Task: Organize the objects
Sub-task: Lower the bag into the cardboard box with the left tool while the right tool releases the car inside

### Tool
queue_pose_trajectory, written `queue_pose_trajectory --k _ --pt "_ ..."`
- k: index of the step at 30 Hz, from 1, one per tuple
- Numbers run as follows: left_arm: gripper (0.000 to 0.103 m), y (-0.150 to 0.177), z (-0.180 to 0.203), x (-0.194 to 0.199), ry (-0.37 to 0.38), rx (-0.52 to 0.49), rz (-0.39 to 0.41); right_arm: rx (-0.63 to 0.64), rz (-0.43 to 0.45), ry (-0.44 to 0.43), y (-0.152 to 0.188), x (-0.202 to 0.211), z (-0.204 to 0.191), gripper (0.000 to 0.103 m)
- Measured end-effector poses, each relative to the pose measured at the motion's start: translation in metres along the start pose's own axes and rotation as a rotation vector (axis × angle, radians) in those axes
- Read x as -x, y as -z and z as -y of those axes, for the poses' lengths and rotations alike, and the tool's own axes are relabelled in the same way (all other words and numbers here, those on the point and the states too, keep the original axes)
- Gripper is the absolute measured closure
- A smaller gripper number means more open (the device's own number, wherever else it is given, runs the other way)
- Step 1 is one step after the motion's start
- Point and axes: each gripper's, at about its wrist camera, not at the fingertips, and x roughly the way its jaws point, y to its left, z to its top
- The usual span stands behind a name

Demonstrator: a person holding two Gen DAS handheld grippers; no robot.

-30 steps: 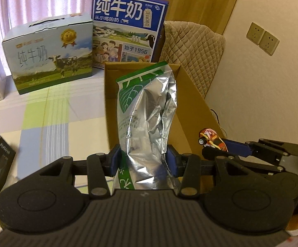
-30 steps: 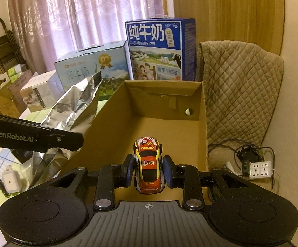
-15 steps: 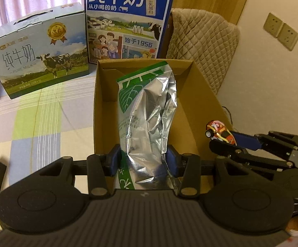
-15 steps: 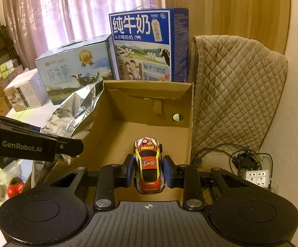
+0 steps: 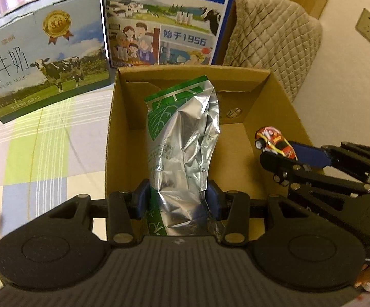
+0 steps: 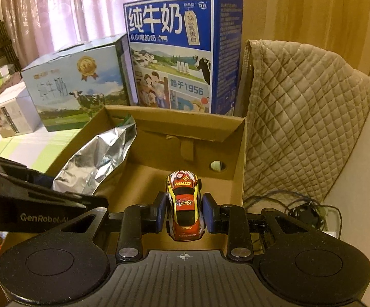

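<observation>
You have both loads poised over the open cardboard box (image 5: 110,133) so each can drop straight in: your left gripper (image 5: 177,199) pinches the foil bag (image 5: 182,148), your right gripper (image 6: 184,213) clamps the toy car (image 6: 185,204), and the box floor looks bare

"纯牛奶" and "1956" on blue milk carton (image 6: 174,58), "GenRobot.AI" on left hand-held gripper (image 6: 44,217)

A blue milk carton (image 6: 174,51) stands at twelve o'clock, a pale cow-printed milk carton (image 6: 75,84) at ten, a quilted beige cover (image 6: 300,107) at two.
</observation>
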Motion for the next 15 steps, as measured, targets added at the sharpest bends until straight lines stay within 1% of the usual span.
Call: queue_pose_trajectory --k 6,8,15 --pt "0.062 -0.012 0.001 -0.021 -0.023 -0.007 -0.019 -0.003 -0.022 0.005 -0.008 -0.020 0.010 0.076" --pt "0.062 -0.015 0.004 -0.024 -0.032 -0.025 -0.012 0.004 -0.020 -0.008 -0.010 -0.022 0.011 0.076" --pt "0.061 -0.025 0.006 -0.034 -0.041 -0.037 -0.018 0.010 -0.020 -0.011 -0.015 -0.031 0.011 0.076"
